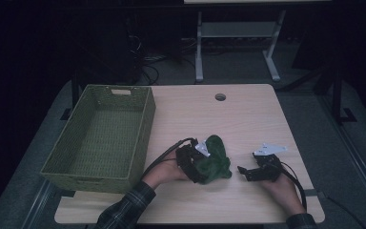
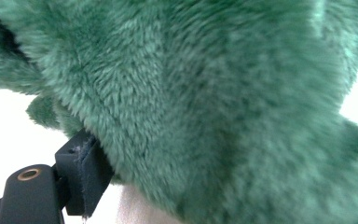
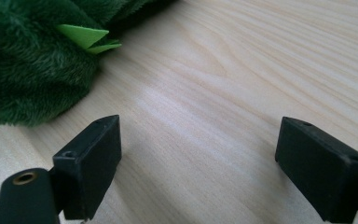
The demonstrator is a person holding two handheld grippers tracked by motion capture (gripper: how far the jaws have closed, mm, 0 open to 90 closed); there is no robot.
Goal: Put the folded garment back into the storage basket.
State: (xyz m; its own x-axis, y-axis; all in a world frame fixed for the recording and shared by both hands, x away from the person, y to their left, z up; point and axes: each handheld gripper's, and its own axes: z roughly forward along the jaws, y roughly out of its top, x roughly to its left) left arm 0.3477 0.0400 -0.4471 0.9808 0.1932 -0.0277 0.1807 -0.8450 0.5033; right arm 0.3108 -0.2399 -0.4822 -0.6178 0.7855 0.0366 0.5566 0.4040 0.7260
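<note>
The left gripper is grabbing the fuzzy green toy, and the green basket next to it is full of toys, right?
Not quite. The green basket is empty, as the high view shows: only its woven floor is visible. The rest holds: the left gripper is on the fuzzy green toy, beside the basket.

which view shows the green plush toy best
The high view: the whole green plush toy shows, gripped by the left hand-held gripper beside the basket. The left gripper view gives close fur alone; the right gripper view catches its edge and light green spikes.
</note>
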